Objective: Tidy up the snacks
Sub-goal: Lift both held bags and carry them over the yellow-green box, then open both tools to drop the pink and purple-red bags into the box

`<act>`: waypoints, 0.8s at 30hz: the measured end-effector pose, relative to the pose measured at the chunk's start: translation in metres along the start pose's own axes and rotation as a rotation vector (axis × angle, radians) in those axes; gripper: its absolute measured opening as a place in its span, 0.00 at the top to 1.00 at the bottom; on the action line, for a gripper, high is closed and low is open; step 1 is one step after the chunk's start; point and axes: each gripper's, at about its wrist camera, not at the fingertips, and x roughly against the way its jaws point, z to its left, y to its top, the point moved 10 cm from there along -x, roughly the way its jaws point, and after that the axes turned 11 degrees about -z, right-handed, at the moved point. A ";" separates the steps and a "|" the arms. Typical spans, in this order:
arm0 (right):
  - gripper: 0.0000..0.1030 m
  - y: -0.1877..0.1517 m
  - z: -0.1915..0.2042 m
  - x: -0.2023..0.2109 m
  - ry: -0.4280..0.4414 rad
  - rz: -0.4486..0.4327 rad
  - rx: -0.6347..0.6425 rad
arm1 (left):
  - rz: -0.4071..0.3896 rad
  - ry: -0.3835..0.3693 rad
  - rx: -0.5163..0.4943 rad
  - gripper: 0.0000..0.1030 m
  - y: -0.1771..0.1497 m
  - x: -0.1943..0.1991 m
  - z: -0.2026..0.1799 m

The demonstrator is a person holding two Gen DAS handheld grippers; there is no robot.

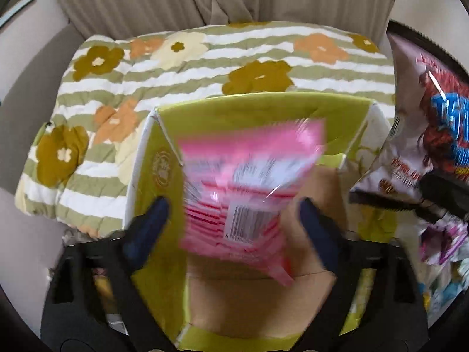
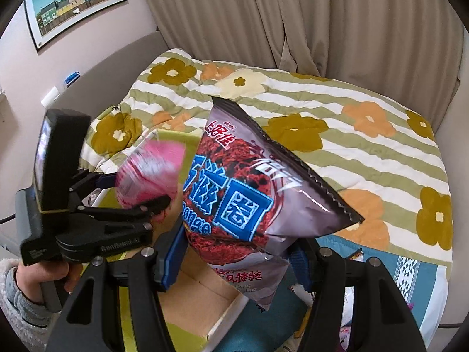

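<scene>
A quilt (image 2: 366,135) with flowers and green stripes covers the bed, and near its front edge stands an open green box (image 1: 164,152) with a bare cardboard floor. The purple bag (image 2: 234,193) is the larger snack: a puffed foil chip bag, held above the box's right side. The right gripper (image 2: 234,259) is closed on its lower end, both blue pads pressed into the foil. It looks light, air-filled and slick, with brittle contents, so a hold on the flat sealed edge would likely be safer than squeezing the belly. The pink packet (image 1: 249,187) is smaller, blurred, and sits over the middle of the box opening. The left gripper (image 1: 234,223) stands wide apart around it, its fingers (image 1: 152,220) clear of the wrapper on both sides, so the packet seems released and dropping into the box. It reads as thin, soft film, crinkly and light; its crimped ends would give the firmest purchase.
</scene>
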 end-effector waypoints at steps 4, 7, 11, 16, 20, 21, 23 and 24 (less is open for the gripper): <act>0.44 0.005 -0.002 -0.010 -0.031 0.015 -0.012 | 0.008 -0.012 -0.012 0.07 -0.006 0.005 0.010; 0.44 0.006 0.000 -0.014 -0.027 0.027 -0.037 | -0.011 -0.008 -0.010 0.07 -0.010 0.019 0.018; 0.44 0.010 0.005 -0.022 -0.026 0.042 -0.023 | -0.012 -0.024 0.025 0.07 -0.016 0.028 0.026; 0.44 0.013 0.018 -0.040 0.007 0.068 -0.029 | -0.022 -0.030 0.042 0.07 -0.016 0.035 0.036; 0.44 0.010 0.022 -0.051 0.015 0.102 -0.041 | -0.029 -0.030 0.032 0.07 -0.017 0.037 0.041; 0.43 0.009 0.024 -0.053 0.026 0.113 -0.047 | -0.029 -0.031 0.031 0.07 -0.017 0.037 0.042; 0.34 0.005 0.026 -0.058 0.024 0.150 -0.059 | -0.028 -0.036 0.029 0.07 -0.019 0.038 0.043; 0.29 0.004 0.026 -0.059 0.015 0.156 -0.065 | -0.027 -0.037 0.026 0.07 -0.020 0.039 0.044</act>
